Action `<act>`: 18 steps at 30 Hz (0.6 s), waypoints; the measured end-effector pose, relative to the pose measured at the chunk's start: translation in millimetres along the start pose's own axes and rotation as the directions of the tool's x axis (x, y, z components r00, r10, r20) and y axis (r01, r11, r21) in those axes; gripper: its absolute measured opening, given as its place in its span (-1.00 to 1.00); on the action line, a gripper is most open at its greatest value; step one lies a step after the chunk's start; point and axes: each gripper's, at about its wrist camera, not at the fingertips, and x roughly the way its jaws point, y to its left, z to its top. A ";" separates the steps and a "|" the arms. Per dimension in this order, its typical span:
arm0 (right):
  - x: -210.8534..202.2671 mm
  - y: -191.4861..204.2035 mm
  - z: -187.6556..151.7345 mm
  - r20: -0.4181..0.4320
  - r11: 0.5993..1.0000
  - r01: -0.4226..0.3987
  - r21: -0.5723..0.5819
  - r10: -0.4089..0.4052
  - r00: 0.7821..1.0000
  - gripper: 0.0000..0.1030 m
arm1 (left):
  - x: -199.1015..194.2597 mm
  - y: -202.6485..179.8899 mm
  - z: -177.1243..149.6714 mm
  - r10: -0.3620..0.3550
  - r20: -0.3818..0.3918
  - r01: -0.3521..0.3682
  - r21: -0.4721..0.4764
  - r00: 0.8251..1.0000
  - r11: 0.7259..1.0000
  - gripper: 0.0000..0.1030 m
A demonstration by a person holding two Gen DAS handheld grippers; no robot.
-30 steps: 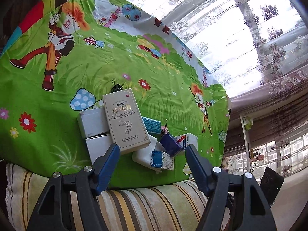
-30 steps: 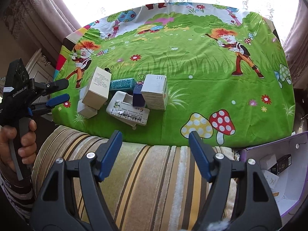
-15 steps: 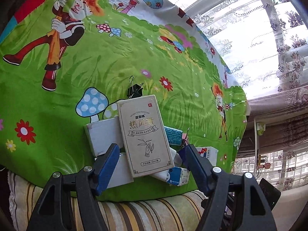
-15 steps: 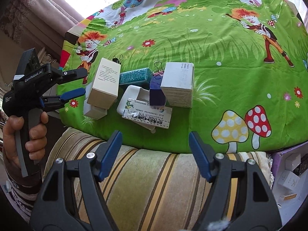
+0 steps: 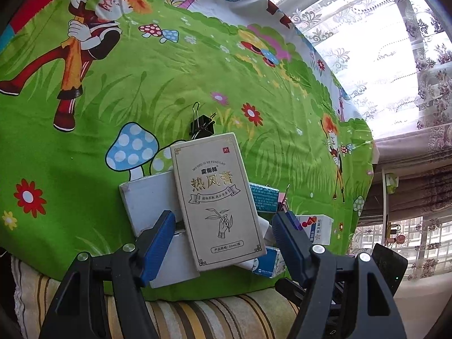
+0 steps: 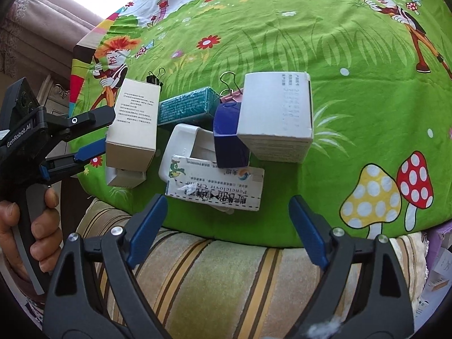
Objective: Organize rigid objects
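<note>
A pile of small boxes lies on the green cartoon cloth point(image 6: 353, 65). A beige box with gold lettering point(image 5: 217, 197) lies on top of white boxes point(image 5: 147, 200). My left gripper point(image 5: 223, 231) is open, its blue fingers on either side of the beige box's lower half, not touching it; the gripper also shows in the right wrist view point(image 6: 93, 135). My right gripper point(image 6: 226, 223) is open and empty, just in front of a flat white printed box point(image 6: 214, 186). Behind that are a white tray-like piece point(image 6: 183, 144), a dark blue box point(image 6: 228, 138), a teal box point(image 6: 186, 108) and a large white box point(image 6: 276, 115).
A black binder clip point(image 5: 202, 128) lies behind the beige box, a pink one point(image 6: 231, 90) behind the blue box. A striped cushion point(image 6: 226, 276) runs along the near edge. A purple box holding small cartons point(image 6: 440, 254) stands at the far right.
Both grippers have moved forward towards the pile. The left one now brackets the beige box; the right one has come close to the flat printed box.
</note>
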 end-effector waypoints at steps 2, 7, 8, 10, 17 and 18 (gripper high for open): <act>1.4 0.9 1.9 0.002 1.000 0.007 -0.001 -0.007 1.000 0.75 | 1.0 -0.2 0.1 0.009 -0.002 -0.009 0.004 1.000 1.000 0.39; 7.3 1.5 6.8 -0.002 1.000 0.023 0.011 -0.023 1.000 0.81 | 3.4 -1.9 0.6 0.011 -0.008 -0.011 0.007 1.000 1.000 0.39; 8.2 1.9 7.8 -0.003 1.000 0.025 0.014 -0.025 1.000 0.82 | 3.4 -1.8 0.6 0.012 -0.007 -0.012 0.007 1.000 1.000 0.39; 9.5 3.7 9.1 -0.003 1.000 0.026 0.012 -0.026 1.000 0.82 | 3.5 -1.2 0.8 0.009 -0.006 -0.009 0.003 1.000 1.000 0.39; 8.7 -1.6 8.5 -0.004 0.997 -0.015 0.078 0.016 1.000 0.91 | 3.0 -1.3 1.0 0.015 -0.001 -0.015 0.007 1.000 1.000 0.39; 9.0 -2.8 8.4 -0.006 0.996 -0.016 0.090 0.017 1.000 0.91 | 2.9 -1.7 1.1 0.018 0.001 -0.018 0.009 1.000 1.000 0.39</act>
